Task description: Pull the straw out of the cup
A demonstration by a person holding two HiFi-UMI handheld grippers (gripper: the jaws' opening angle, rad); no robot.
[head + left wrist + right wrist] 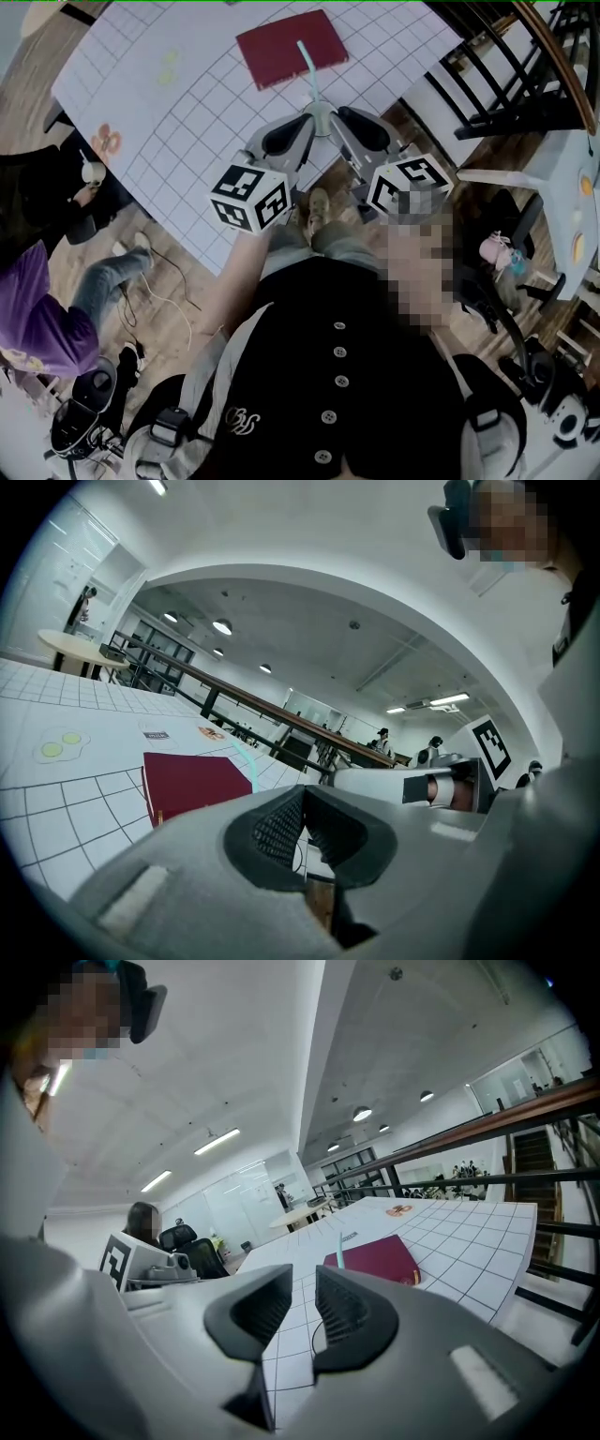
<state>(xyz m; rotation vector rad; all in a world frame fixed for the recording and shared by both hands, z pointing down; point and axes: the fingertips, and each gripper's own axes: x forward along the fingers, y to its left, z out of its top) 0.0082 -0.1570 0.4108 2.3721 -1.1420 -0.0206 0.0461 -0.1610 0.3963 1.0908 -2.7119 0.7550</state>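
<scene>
A thin pale teal straw (pixel 308 67) runs from the tips of both grippers out over a dark red book (pixel 291 47) on the white gridded table (pixel 178 122). The straw (pixel 339 1249) rises just beyond the right gripper's jaws, in front of the book (pixel 375 1260). It shows faintly as a straw (pixel 242 759) in the left gripper view too. My right gripper (pixel 304 1309) stands open with a bare gap between its pads. My left gripper (pixel 302 803) has its pads meeting at the tips, and I see nothing between them. No cup can be made out in any view.
The table's near edge runs just under the grippers (pixel 319 120). A person in purple (pixel 37 319) sits on the floor at the left among cables. A dark stair railing (pixel 506 66) and a white chair (pixel 562 178) stand to the right.
</scene>
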